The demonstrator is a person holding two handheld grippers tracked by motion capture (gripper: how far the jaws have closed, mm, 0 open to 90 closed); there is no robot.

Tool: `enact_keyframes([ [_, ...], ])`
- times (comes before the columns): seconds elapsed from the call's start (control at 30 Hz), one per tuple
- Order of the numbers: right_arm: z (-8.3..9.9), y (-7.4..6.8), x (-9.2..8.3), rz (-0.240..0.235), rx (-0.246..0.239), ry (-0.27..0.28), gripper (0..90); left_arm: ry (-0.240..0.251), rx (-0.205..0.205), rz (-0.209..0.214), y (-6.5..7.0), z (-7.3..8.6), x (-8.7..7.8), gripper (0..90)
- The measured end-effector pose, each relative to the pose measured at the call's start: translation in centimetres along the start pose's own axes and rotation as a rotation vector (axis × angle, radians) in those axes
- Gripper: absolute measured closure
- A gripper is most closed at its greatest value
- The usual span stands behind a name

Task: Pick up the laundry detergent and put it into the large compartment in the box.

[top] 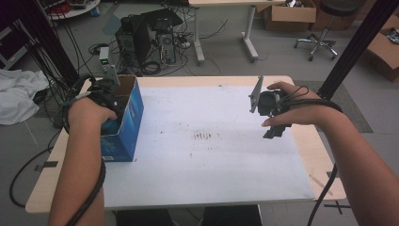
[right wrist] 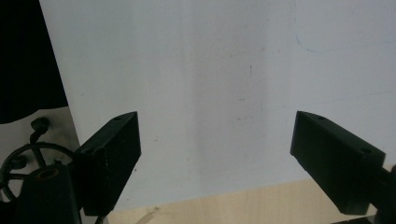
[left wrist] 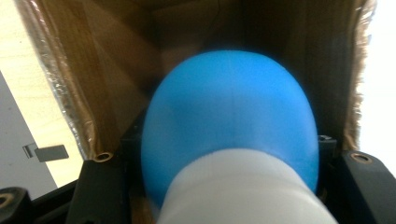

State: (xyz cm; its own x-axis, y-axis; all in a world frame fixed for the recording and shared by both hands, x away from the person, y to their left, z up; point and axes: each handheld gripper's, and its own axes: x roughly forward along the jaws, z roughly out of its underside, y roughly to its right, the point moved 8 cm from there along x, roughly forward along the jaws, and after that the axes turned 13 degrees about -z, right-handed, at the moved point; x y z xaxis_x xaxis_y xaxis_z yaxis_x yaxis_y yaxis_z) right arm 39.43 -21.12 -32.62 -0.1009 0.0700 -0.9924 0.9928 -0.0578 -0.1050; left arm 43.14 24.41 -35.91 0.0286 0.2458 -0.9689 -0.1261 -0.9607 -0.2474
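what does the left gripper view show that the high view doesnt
Left gripper view alone: a rounded blue object with a white end held between the jaws, against the box's brown inner walls. High view alone: the box's blue outside, the right gripper held open above the white sheet, and floor clutter beyond the table. Both: the open cardboard box with the left gripper reaching into it.
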Motion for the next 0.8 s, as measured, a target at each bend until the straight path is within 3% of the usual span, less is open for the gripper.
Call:
enact_keyframes([
  [0.23,-0.1,0.0,0.2,-0.002,-0.001,-0.001,16.2,-0.003,-0.005,-0.002,0.0,0.1,1.1,38.9],
  [0.5,-0.3,-0.1,0.1,-0.001,-0.006,0.001,16.5,0.012,-0.017,0.011,-0.2,0.1,1.2,38.8],
  [0.8,0.1,-0.2,0.1,0.001,-0.002,0.0,16.5,-0.002,-0.013,-0.005,0.0,0.0,1.2,38.3],
])
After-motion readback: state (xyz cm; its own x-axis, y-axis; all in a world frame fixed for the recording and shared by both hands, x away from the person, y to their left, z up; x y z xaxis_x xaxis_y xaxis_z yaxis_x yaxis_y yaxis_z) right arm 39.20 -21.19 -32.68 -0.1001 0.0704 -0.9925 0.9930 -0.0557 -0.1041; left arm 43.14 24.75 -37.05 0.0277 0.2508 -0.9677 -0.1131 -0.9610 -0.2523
